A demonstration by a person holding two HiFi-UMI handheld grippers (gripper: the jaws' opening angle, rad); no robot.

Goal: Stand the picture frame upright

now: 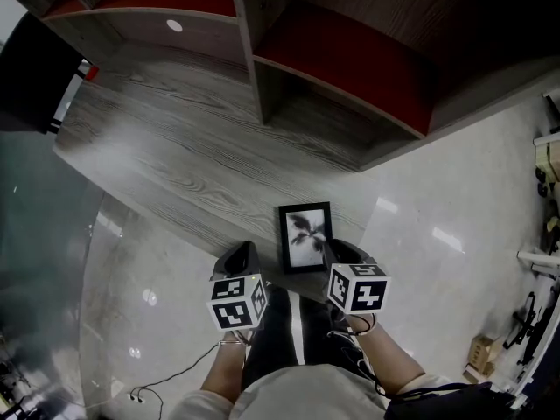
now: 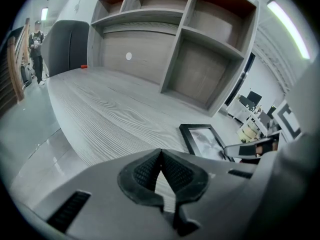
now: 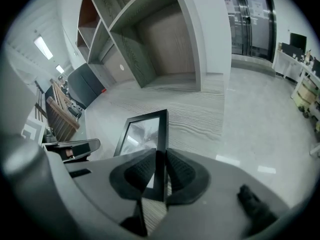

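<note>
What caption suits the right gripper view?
Right gripper clamps the frame by its edge on the grey wood platform.

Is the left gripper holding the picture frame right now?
No, the jaws of the left gripper meet with nothing between them, and the picture frame sits apart, off to its right.

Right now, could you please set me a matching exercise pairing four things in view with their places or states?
Things:
1. picture frame
2. left gripper
3. right gripper
4. shelf unit

States:
A. shut, with nothing between its jaws
B. at the back, with red panels
C. lying on the wooden platform
D. shut on the frame's side edge

Pairs: 1-C; 2-A; 3-D; 4-B
</note>
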